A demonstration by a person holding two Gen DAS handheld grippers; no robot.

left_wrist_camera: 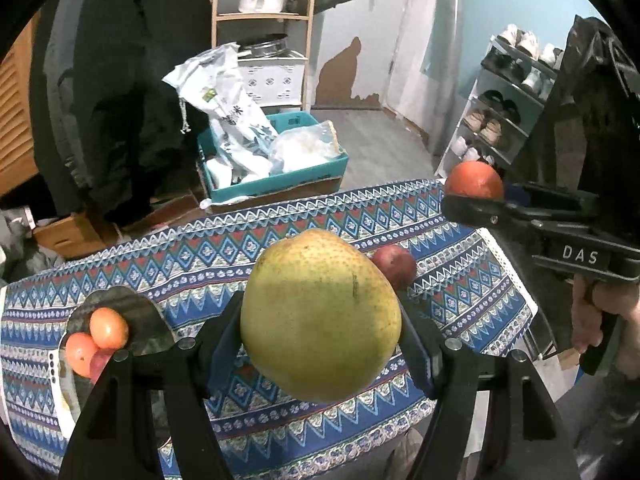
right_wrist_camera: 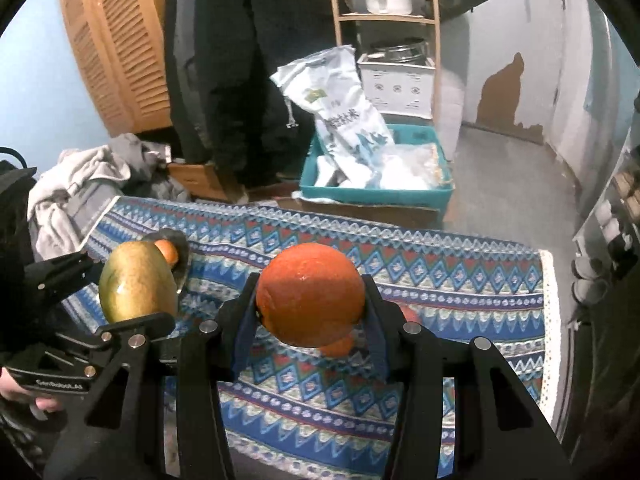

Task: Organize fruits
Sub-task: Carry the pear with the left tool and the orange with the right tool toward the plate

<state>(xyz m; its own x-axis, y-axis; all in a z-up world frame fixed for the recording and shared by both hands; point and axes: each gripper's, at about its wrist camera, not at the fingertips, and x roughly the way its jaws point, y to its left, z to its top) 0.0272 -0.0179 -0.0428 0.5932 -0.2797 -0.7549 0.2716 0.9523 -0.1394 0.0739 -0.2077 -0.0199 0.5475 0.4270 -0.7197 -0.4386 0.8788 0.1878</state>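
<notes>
Left wrist view, taking the patterned tablecloth (left_wrist_camera: 280, 236) as landmark: at its left edge a metal plate (left_wrist_camera: 152, 320) holds small orange fruits (left_wrist_camera: 108, 328); above its middle the left gripper (left_wrist_camera: 320, 328) clamps a yellow-green pear (left_wrist_camera: 320, 316); a red apple (left_wrist_camera: 394, 266) lies just behind; over its right corner the right gripper (left_wrist_camera: 476, 200) pinches an orange (left_wrist_camera: 474, 180).

Pear (left_wrist_camera: 320, 316): held above the desk (left_wrist_camera: 248, 236), between the left hand-held gripper (left_wrist_camera: 320, 344) fingers.
Orange (right_wrist_camera: 310, 300): above the desk, in the right hand-held gripper (right_wrist_camera: 310, 320).
Plate (left_wrist_camera: 148, 320): on the desk's left, fruits in it.
Apple (left_wrist_camera: 394, 266): on the desk, behind the pear.
</notes>
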